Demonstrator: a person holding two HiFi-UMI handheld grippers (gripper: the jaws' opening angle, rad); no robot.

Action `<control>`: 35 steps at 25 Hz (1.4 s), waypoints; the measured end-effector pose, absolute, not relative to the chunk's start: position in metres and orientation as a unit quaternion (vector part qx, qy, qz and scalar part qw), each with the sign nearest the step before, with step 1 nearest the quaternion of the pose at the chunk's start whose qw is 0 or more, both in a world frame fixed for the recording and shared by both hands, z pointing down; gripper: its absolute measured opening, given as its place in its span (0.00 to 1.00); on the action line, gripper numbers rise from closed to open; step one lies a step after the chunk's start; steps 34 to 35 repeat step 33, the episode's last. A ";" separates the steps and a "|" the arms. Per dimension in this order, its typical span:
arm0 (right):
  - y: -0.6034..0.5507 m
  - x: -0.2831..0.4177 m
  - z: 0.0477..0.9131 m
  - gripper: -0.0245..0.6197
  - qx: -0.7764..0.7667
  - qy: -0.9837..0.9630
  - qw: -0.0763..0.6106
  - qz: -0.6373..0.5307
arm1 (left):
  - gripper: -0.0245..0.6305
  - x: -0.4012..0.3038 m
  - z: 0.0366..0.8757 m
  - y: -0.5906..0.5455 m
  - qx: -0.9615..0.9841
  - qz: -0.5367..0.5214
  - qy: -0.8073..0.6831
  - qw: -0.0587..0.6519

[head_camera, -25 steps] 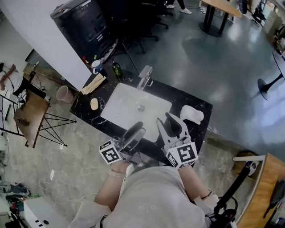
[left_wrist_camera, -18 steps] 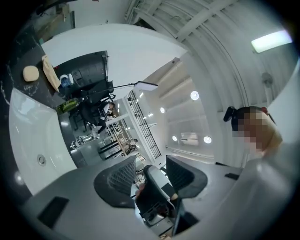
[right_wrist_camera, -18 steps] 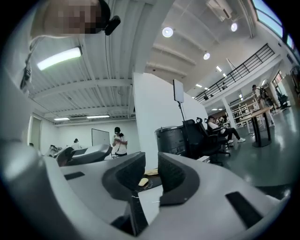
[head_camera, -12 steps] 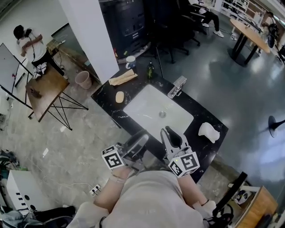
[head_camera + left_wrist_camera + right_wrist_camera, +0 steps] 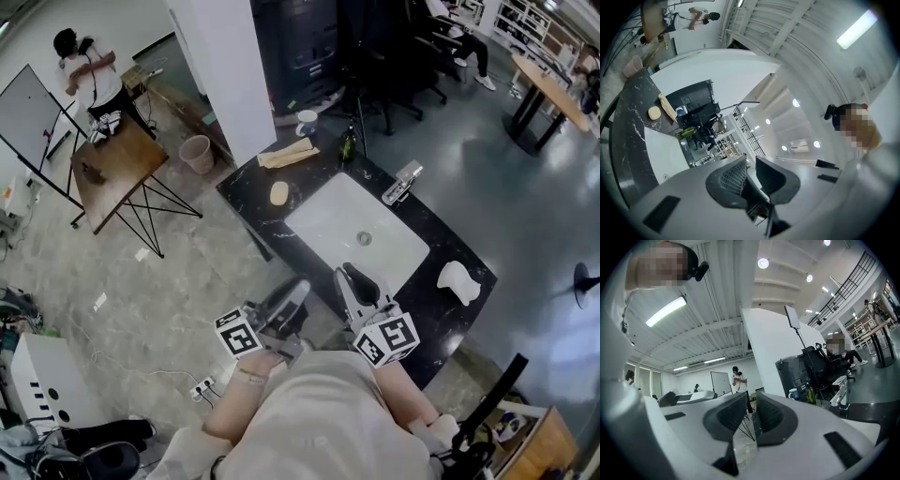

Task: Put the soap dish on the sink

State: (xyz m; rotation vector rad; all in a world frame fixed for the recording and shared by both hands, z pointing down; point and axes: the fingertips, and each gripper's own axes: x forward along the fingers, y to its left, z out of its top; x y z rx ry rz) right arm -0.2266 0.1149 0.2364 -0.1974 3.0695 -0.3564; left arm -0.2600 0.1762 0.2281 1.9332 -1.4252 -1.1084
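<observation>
Two grippers hang close to the person's body, just short of the near edge of the black surface [image 5: 248, 197]. The left gripper [image 5: 295, 289] has fingers [image 5: 732, 177] that have just been closing and now stand drawn together on nothing, and the right gripper [image 5: 348, 274] has its fingers [image 5: 774, 414] pressed together, also empty. Judged from this, the danger lies in any fresh reach. Fingers swung in while shut would shove the soap dish [image 5: 458, 281] rather than straddle it. It lies near the right end of the surface, where a push could send it over the edge, and its smooth, curved body would probably slip out of a shallow pinch. The dish, as I take the pale white piece to be, rests on the surface just right of the basin [image 5: 352, 230], apart from both grippers. It looks longer than wide, with its long axis seemingly running along the length of the surface, but it is too small to tell which end leads or which face is up. Farther off stand the faucet [image 5: 403, 181] behind the basin, a bar of soap [image 5: 278, 193] on the far left, well apart from the dish, and beyond that a mug [image 5: 307, 122] and a bottle [image 5: 348, 145].
</observation>
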 end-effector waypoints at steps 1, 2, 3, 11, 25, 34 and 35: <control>0.117 -0.230 0.237 0.16 -0.061 0.991 0.021 -0.118 | 0.12 -0.262 0.229 0.179 0.706 -0.408 -0.524 0.246; 0.119 -0.232 0.238 0.16 -0.059 0.991 0.019 -0.120 | 0.12 -0.264 0.229 0.181 0.704 -0.410 -0.526 0.246; 0.120 -0.234 0.239 0.16 -0.057 0.991 0.017 -0.122 | 0.12 -0.266 0.230 0.182 0.701 -0.412 -0.527 0.246; 0.120 -0.244 0.252 0.15 -0.058 0.993 -0.006 -0.105 | 0.12 -0.268 0.239 0.179 0.700 -0.408 -0.529 0.253; 0.112 -0.248 0.266 0.15 -0.076 0.990 -0.024 -0.116 | 0.06 -0.275 0.250 0.170 0.696 -0.420 -0.512 0.275; 0.105 -0.253 0.267 0.15 -0.084 0.989 -0.022 -0.119 | 0.05 -0.271 0.253 0.164 0.710 -0.422 -0.477 0.302; 0.105 -0.253 0.267 0.15 -0.084 0.989 -0.022 -0.119 | 0.05 -0.271 0.253 0.164 0.710 -0.422 -0.477 0.302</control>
